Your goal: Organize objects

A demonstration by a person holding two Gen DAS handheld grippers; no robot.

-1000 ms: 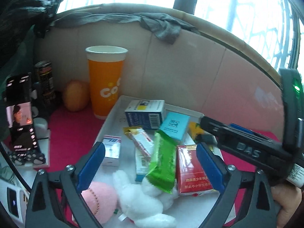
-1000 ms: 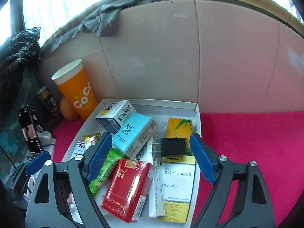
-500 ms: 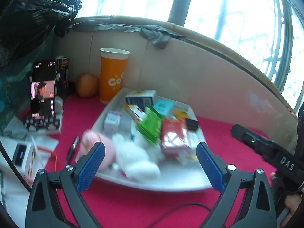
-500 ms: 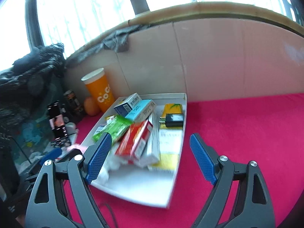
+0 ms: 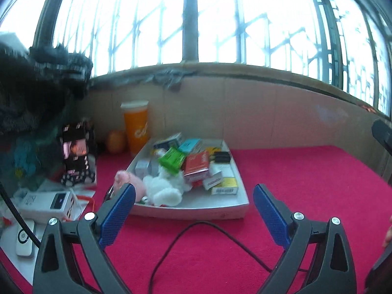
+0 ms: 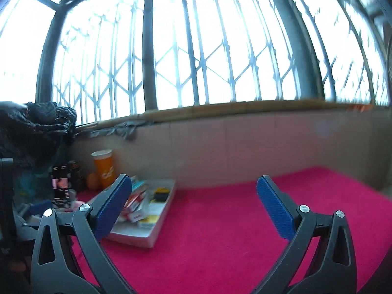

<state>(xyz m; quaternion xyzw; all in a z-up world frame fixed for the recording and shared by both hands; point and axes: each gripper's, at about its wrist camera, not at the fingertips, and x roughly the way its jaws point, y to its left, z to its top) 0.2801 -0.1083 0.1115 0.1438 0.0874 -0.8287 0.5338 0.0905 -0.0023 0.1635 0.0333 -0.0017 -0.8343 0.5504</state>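
Item, far left: a white charger block [image 5: 46,202] and a black photo-printed box [image 5: 76,156] stood on the left end of the surface [image 5: 306,171], which was covered in red cloth.

Item: an orange paper cup [image 5: 135,126] with white lettering, too blurred for me to read, stood beside an orange fruit [image 5: 115,141], both near the back wall.

Item, centre: a white tray [image 5: 196,212] held the task's things in a heap: a pink plush [image 5: 128,183] and a white plush [image 5: 164,188] at the near left corner, a green packet [image 5: 172,159], a teal box [image 5: 189,145], a red carton [image 5: 197,164], a black clip [image 5: 221,156] and a yellow-and-white medicine box [image 5: 224,186]. No print was legible to me at this range.

Item: a black cable [image 5: 196,235] looped on the cloth in front of the tray.

Item: my left tool [image 5: 193,218] hung well short of the tray, jaws wide apart and empty.

Item, right: my right tool [image 6: 194,209] hung over bare cloth, the tray off to its left, jaws likewise spread and holding nothing.

Step, as I judged it: nothing was in hand and both tools stood clear, so the tray looked filled and the sorting near or at its end. Any further move would call for closing in on the tray again.
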